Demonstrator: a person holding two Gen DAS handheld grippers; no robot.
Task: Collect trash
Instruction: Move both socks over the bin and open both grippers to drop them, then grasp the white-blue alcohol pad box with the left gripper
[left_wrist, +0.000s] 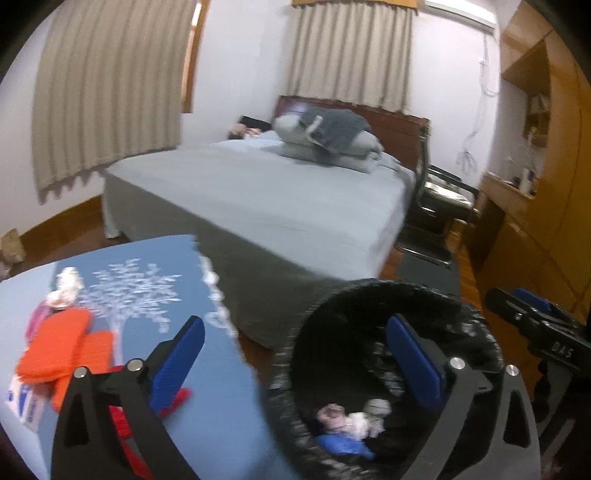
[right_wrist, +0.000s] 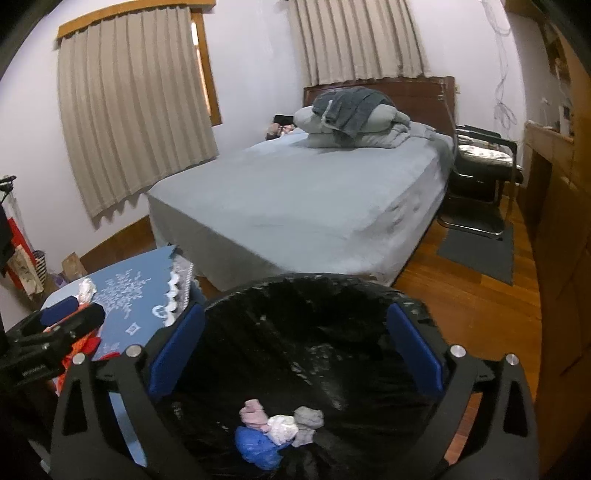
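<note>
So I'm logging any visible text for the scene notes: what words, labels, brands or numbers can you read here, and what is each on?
"DAS" or similar: pale letters on the black body of the right gripper, seen from the left wrist view; blurred, so not certain.
Pale print on the left gripper body in the right wrist view: too small to read.
Blue print on the white packet at the table's edge: too blurred to read.
Nothing else legible.
</note>
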